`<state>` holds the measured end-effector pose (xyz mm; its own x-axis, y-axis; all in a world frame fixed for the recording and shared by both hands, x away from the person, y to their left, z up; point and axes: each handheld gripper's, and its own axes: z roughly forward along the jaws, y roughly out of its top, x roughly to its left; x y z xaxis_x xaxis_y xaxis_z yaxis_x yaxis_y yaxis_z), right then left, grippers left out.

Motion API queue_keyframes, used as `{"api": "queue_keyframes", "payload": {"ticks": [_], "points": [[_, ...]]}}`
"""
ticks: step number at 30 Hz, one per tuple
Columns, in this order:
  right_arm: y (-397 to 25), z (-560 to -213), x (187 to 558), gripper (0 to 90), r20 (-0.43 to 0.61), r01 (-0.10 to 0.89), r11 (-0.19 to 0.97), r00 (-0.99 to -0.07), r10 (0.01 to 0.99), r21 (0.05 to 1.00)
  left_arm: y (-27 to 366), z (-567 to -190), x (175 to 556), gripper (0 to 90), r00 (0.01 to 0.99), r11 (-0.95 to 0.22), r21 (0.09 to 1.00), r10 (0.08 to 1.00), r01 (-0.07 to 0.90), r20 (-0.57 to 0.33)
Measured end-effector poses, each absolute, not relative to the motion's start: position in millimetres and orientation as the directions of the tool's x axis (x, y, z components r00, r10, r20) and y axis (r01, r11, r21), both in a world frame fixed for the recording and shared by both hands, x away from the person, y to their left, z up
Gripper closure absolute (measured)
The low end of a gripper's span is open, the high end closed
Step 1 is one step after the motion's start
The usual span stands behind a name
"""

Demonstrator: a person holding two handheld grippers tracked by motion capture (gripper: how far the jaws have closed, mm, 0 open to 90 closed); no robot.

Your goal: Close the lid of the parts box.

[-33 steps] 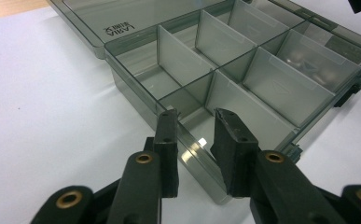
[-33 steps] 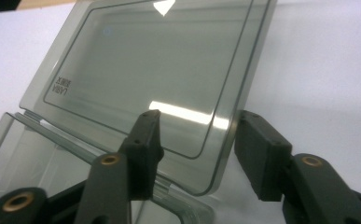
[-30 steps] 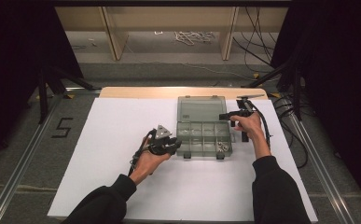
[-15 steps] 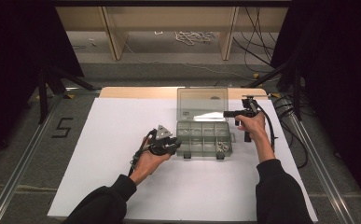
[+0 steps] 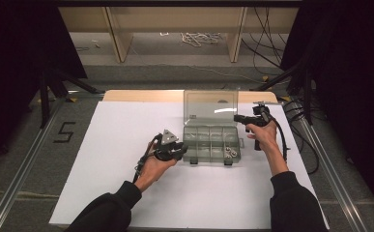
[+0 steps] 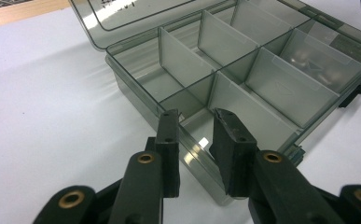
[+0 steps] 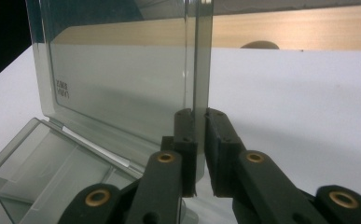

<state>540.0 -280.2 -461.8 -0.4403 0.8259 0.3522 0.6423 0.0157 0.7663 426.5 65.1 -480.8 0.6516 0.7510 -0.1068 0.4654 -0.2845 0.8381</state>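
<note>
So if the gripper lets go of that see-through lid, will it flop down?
Probably not floppy: the lid looks like stiff, flat plastic. Standing upright on its hinge, it might swing shut. The box seems light, likely why the left gripper steadies its wall.

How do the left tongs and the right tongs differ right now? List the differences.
The right tongs pinch the side edge of the upright lid; the left tongs sit at the box near its corner, whether gripping it is unclear. The right jaws are nearly shut on the thin lid; the left jaws stand wider apart. In the high view the right tongs are held higher, the left low by the table. Both have black jaws.
</note>
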Motion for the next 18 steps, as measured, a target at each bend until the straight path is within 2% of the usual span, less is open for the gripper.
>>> {"api": "queue_keyframes", "payload": {"ticks": [8,18], "points": [[-281,-465,533,84.0,0.268,0.560,0.068,-0.496,0.826,0.826,66,-480,427,71.2,0.655,-0.295,0.831,0.748,0.472,-0.107],[-280,-468,528,84.1,0.214,0.496,0.090,-0.522,0.826,0.864,64,-481,426,69.4,0.650,-0.282,0.836,0.752,0.471,-0.113]]}}
